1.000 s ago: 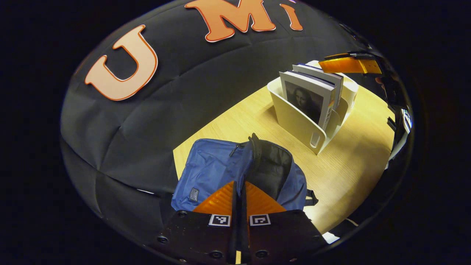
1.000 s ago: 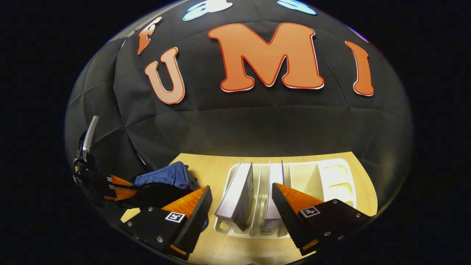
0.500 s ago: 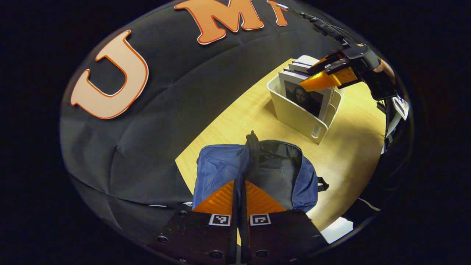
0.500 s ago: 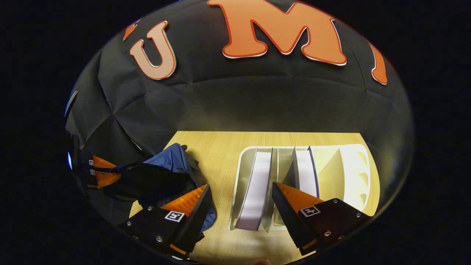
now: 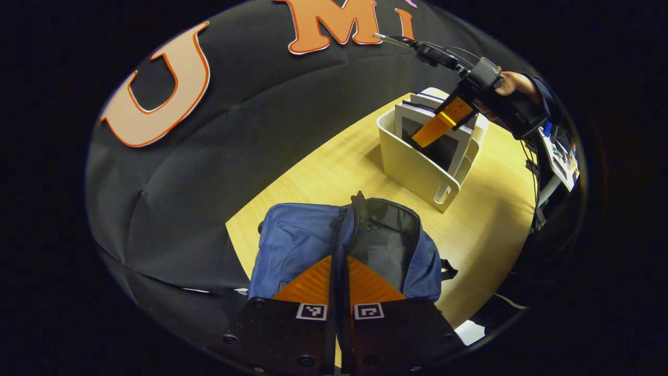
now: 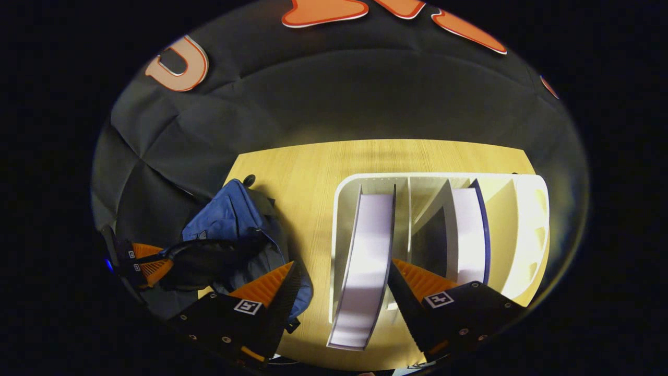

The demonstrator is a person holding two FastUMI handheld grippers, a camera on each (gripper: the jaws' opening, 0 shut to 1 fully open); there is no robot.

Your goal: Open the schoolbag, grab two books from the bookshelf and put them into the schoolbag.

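The blue schoolbag lies on the table with its mouth gaping and dark lining showing. My left gripper is shut on the bag's zipper edge and holds it up; the right gripper view shows it pinching that dark flap of the schoolbag. A white rack holds two upright books. My right gripper is open above the rack, its fingers either side of the nearer book. The second book stands two slots over. From the left gripper view, the right gripper dips in front of the first book's cover.
The wooden table ends at the black cloth wall behind the bag and rack. A hand holds the right gripper, with cables trailing off it. The rack's far slots hold no books.
The right gripper has tilted down and dropped closer over the rack, now straddling the nearer book. The left gripper stays shut on the bag's edge, which has shifted little.
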